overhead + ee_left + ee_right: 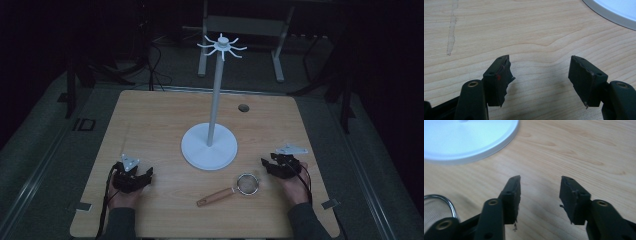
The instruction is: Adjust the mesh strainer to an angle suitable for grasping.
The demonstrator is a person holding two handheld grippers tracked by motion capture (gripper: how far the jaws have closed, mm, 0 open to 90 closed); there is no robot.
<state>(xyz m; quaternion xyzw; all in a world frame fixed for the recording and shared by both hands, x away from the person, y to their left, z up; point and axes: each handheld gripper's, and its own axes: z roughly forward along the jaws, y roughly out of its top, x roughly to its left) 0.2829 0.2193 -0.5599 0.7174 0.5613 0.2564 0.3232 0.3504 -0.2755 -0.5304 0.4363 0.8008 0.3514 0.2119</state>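
Stand base (616, 12) cut off at the top right corner in left gripper view; likewise at the top left (466, 140) in right gripper view. Strainer (437, 210) there cut by the left edge, partly behind the near jaw, mesh blurred.

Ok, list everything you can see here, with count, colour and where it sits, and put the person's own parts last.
Table: one, light wood, fills the middle of the high view.
Stand: one, white, round base at table centre, pole topped by curved hooks.
Strainer: one, metal mesh with wooden handle, lying in front of the stand, near the right gripper.
Hole: one, dark, far right of the tabletop.
Frame: one, white, on the floor behind the table.
Left gripper: one, black, near left, jaws open.
Right gripper: one, black, near right, jaws open.
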